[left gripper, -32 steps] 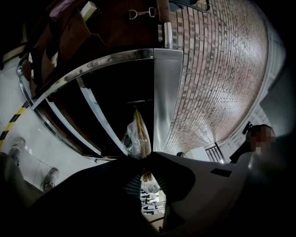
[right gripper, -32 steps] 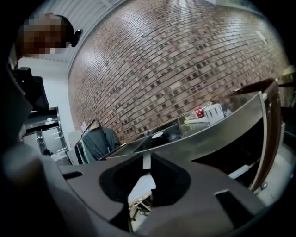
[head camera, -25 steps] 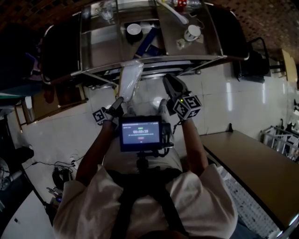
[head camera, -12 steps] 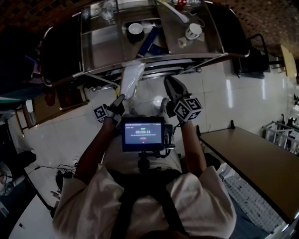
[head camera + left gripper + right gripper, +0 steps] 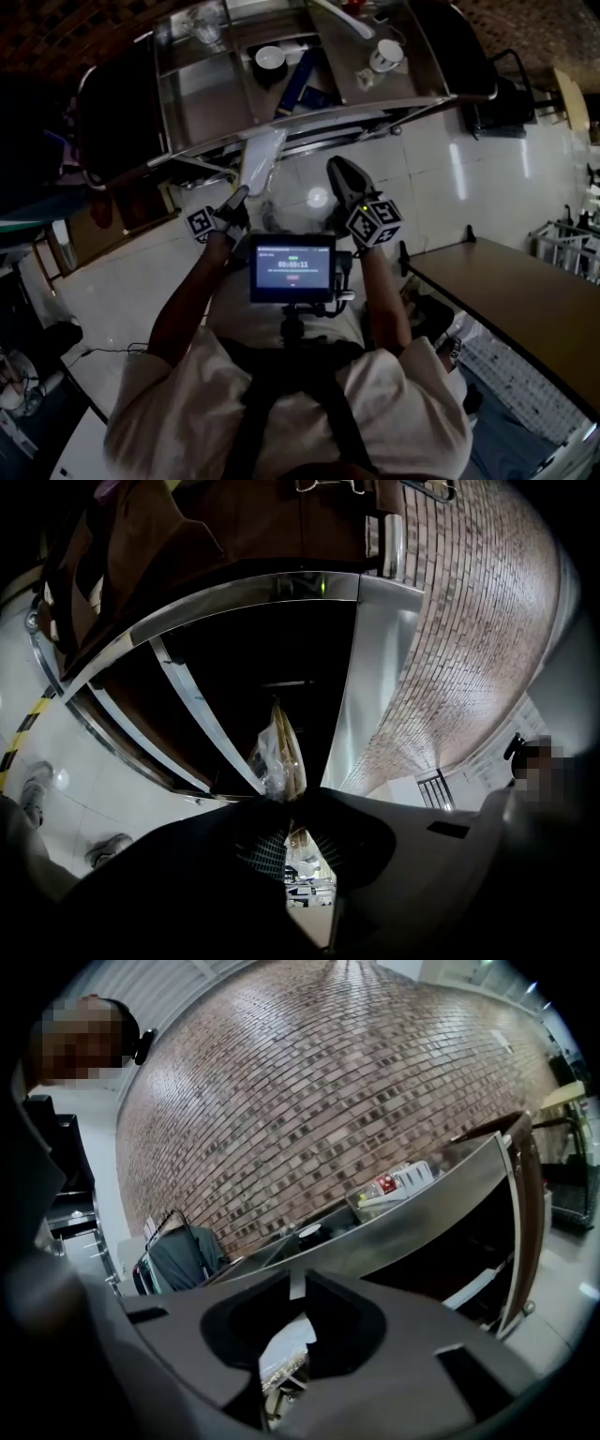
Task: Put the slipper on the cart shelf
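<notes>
Beneath you, a glossy white tile floor [image 5: 441, 159] throws back a round patch of glare [image 5: 317, 197]. A long brown-topped table [image 5: 525, 309] runs along your right, and a black chair [image 5: 502, 103] stands farther off on that side. A red-brown brick wall [image 5: 309, 1082] closes off the room, with a dark garment [image 5: 178, 1251] hanging on a rack in front of it. To your left, cables [image 5: 103, 352] trail across the tiles, and a yellow-and-black stripe [image 5: 28, 714] marks the floor.

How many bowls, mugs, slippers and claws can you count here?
bowl: 1
mug: 1
claws: 2, the left claw and the right claw
slipper: 1, bagged, held in the left claw
Total: 5
</notes>
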{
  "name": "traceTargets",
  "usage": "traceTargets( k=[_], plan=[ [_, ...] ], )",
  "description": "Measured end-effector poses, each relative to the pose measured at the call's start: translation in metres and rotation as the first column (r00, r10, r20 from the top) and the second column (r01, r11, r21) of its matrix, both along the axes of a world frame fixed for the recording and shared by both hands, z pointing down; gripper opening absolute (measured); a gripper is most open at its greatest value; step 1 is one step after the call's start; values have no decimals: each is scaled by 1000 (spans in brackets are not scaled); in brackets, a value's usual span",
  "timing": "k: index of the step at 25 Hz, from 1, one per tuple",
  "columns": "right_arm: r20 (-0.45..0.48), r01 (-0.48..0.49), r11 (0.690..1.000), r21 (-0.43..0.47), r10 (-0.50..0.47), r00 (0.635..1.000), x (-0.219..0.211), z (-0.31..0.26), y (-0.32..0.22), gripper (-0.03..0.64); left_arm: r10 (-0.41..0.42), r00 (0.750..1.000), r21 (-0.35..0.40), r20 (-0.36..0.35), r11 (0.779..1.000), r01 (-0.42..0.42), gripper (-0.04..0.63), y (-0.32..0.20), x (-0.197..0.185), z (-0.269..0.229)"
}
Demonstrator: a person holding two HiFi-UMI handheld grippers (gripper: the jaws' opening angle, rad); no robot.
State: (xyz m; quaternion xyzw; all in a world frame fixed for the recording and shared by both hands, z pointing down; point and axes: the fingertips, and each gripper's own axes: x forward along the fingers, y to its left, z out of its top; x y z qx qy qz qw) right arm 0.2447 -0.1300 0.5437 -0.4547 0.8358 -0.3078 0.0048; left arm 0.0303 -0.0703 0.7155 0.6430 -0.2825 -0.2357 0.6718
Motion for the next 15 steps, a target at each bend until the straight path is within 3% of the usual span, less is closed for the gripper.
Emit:
traceTargets(
  k=[6,15],
  plan=[
    [-6,14,1000,-1,-14,1000,-11,-2,1,78,-24,999,-14,31,1000,24,52,-12,-2,11],
    [18,16,1000,-14,-15,1000,4,-6,3,78,-87,996,-32,2,996,87,52,-22,11,12]
  ],
)
